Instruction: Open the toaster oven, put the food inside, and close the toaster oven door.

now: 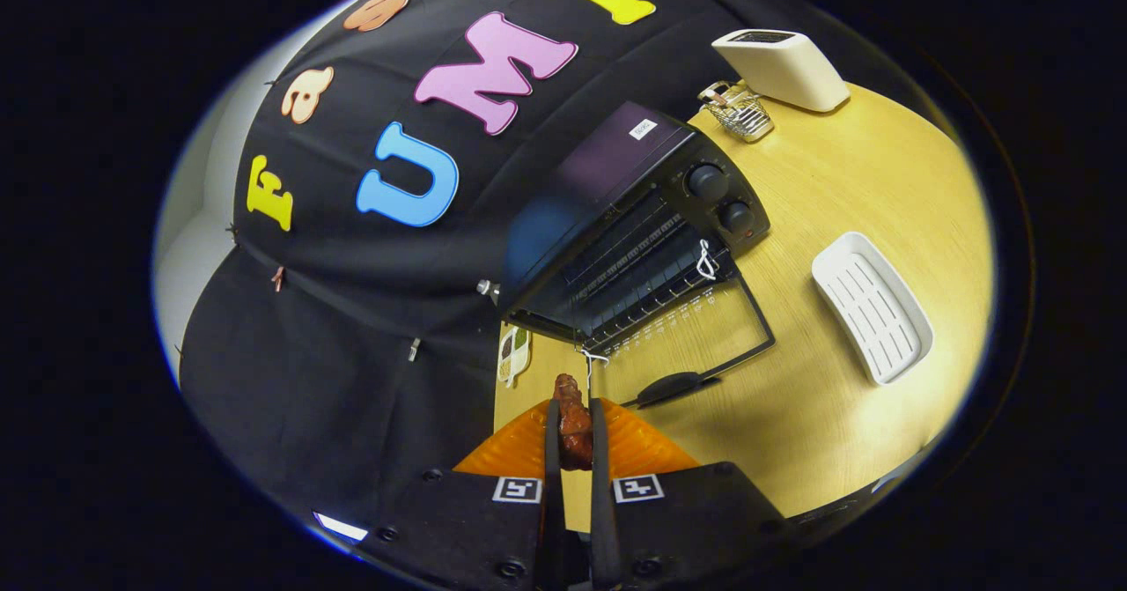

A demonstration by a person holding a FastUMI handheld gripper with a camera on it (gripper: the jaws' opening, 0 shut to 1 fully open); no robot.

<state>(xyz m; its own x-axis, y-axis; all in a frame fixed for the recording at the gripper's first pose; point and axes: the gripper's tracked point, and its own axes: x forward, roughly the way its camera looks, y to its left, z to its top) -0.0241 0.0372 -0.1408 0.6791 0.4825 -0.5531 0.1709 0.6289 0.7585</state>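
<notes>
1. The gripper (574, 437) is clamping a lumpy, glossy brown piece of food (573, 422) between both fingers, above the table.
2. Just ahead, the toaster oven (629, 221) is sitting with its glass door (704, 331) dropped open (wire rack showing). I'd be going in level, over the door handle (669, 387), letting go only once it's on the rack.
3. Beyond, a ribbed white tray (872, 305) is lying on the smooth wooden table (845, 186).

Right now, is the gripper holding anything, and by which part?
Yes. The gripper is shut on a reddish-brown piece of food, both fingers pressing its sides; its far end sticks out ahead of them, toward the open toaster oven.
</notes>
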